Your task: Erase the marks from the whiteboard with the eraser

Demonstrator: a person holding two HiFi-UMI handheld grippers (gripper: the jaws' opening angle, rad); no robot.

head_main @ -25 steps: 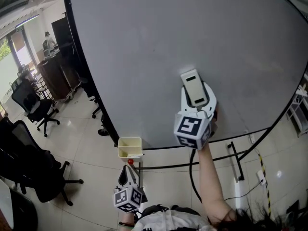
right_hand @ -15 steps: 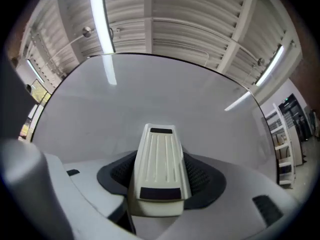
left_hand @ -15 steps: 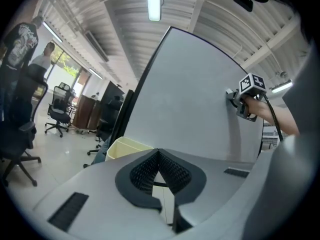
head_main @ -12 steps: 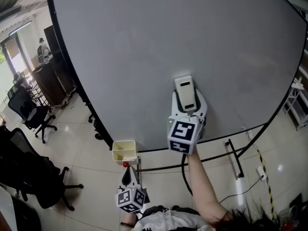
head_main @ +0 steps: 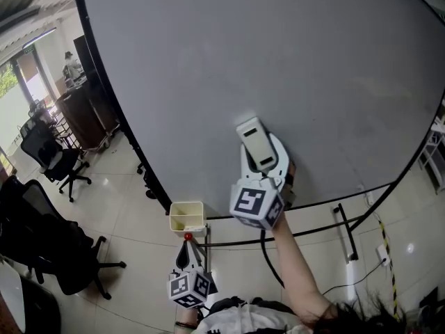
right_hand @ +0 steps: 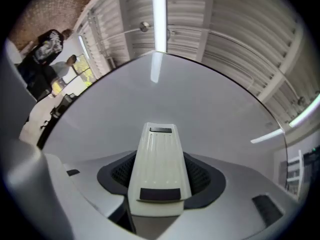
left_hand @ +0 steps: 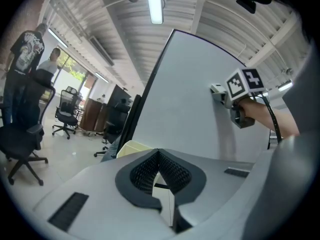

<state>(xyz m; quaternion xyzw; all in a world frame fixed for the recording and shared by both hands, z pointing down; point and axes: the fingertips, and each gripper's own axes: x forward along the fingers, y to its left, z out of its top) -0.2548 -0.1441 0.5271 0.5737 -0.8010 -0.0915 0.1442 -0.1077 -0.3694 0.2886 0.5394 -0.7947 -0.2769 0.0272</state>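
Observation:
A large whiteboard (head_main: 278, 61) fills most of the head view; I see no marks on it. My right gripper (head_main: 261, 162) is shut on a pale cream eraser (head_main: 254, 143) and holds it against the board's lower part. In the right gripper view the eraser (right_hand: 159, 164) sits between the jaws and points up the whiteboard (right_hand: 200, 99). My left gripper (head_main: 186, 255) hangs low, away from the board, jaws shut with nothing in them. In the left gripper view the closed jaws meet at the left gripper (left_hand: 159, 170), and the right gripper (left_hand: 235, 91) shows against the whiteboard (left_hand: 175, 104).
A small cream box (head_main: 187, 216) hangs at the board's lower edge on the black stand (head_main: 348, 239). Black office chairs (head_main: 55, 162) and a dark cabinet (head_main: 90, 110) stand on the tiled floor at the left. People (left_hand: 27, 59) stand far left.
The right gripper with the eraser has slid left and slightly down along the board. The left gripper has stayed low.

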